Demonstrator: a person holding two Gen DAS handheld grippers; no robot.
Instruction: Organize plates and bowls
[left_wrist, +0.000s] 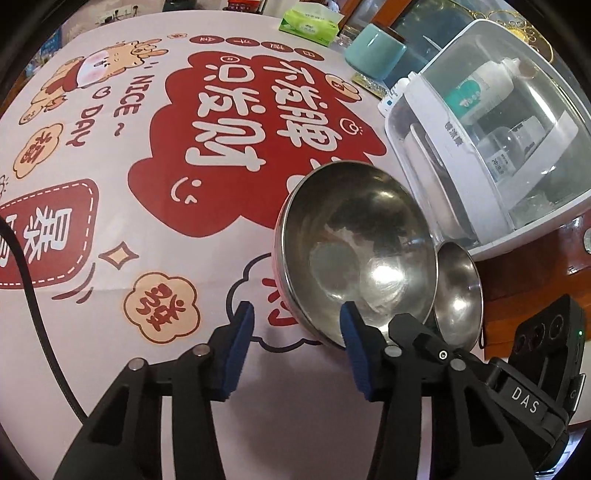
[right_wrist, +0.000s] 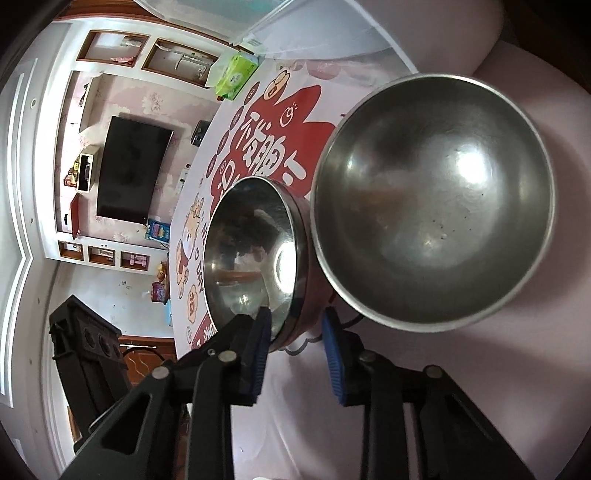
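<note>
Two steel bowls sit side by side on the printed tablecloth (left_wrist: 155, 229), near the white dish box (left_wrist: 491, 155) at the right. The left gripper (left_wrist: 297, 325) stands wide, holding nothing, beside the larger bowl (left_wrist: 354, 251). The right gripper (right_wrist: 295, 325) straddles that bowl's near rim, jaws apart, the smaller bowl (right_wrist: 436, 199) to its right

Left gripper (left_wrist: 297, 325) open at lower centre of its wrist view, blue-padded fingers (left_wrist: 240, 347) set wide apart, nothing between them, black linkage arms filling the bottom of the frame. Right gripper (right_wrist: 295, 332) likewise parted at lower centre of its own view, blue pads (right_wrist: 334, 358) straddling a bowl rim without visibly pinching it, its body also visible at lower right of the left view.
</note>
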